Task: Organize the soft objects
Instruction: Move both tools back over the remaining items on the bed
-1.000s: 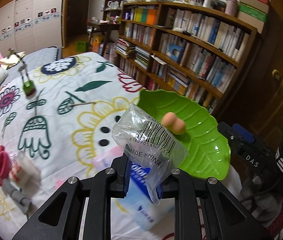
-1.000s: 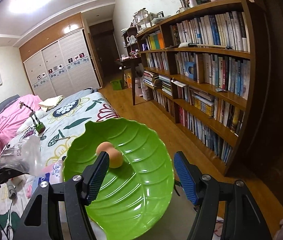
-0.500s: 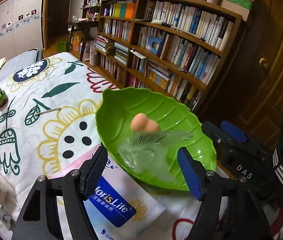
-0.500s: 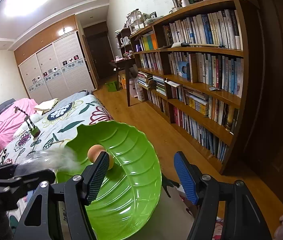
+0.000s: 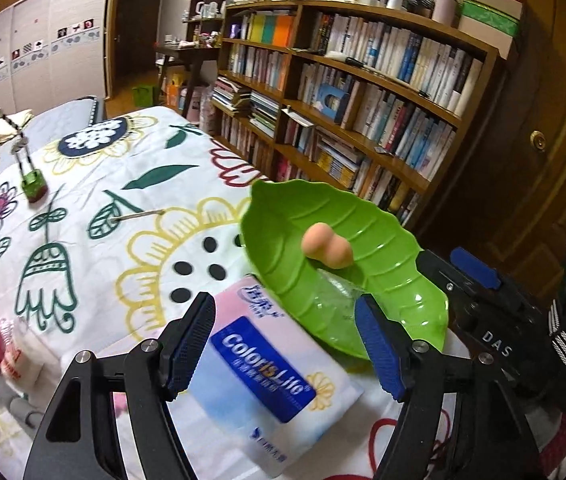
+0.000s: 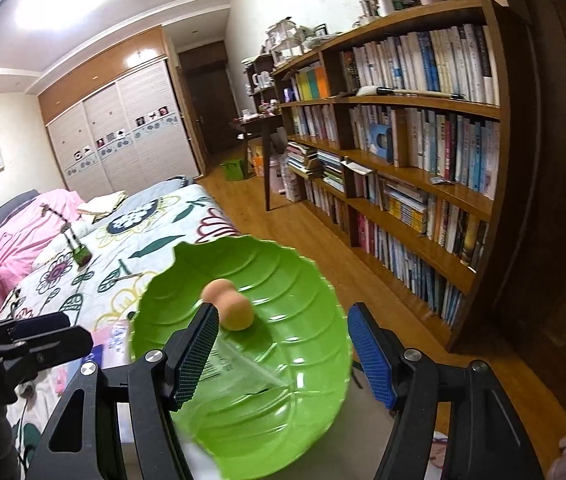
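Left gripper (image 5: 285, 344) just released, jaws wide, empty; clear bag (image 5: 333, 300) now in green dish (image 5: 383, 300). Right gripper (image 6: 283, 354) open, idle.

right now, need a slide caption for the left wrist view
Open left gripper above a tissue pack, beside a green leaf-shaped plate holding a peach sponge.

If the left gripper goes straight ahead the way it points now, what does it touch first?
Probably the tissue pack, which lies between and just ahead of the open left gripper. The green leaf plate comes after; depth is unclear.
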The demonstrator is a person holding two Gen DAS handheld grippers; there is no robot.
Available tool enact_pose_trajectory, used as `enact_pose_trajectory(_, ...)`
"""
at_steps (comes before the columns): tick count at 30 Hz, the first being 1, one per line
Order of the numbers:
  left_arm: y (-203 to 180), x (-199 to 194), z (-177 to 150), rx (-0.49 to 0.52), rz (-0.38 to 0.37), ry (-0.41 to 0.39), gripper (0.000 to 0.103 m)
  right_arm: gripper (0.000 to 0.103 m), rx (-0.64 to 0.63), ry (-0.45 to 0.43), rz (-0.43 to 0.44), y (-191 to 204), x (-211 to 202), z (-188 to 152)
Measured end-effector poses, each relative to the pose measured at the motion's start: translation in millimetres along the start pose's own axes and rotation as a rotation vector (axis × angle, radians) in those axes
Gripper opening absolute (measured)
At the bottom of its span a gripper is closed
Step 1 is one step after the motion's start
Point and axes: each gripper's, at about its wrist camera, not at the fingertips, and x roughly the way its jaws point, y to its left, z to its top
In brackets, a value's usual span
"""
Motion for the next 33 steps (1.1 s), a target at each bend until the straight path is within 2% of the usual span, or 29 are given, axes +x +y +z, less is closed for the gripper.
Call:
enact_pose_trajectory(11,35,-32,-17,-0.033,0.121,-0.062,0.073,0.071,-0.065,0.01,0.094,37,-8,-9)
enact_pose_trajectory(18,67,-50,-30,-0.084,0.181,-0.069,0.073,0.071,-0.121,0.017,0.178,66,-14,-17)
enact_pose_trajectory(25,108,-70,-44,-0.178,0.241,-0.082,0.073,0.071,-0.18,0.017,0.273,95,-26,-22)
enact_pose_trajectory(33,162,-89,-69,-0.321,0.31,-0.092,0.073,0.071,-0.283,0.048,0.409,141,-37,-43)
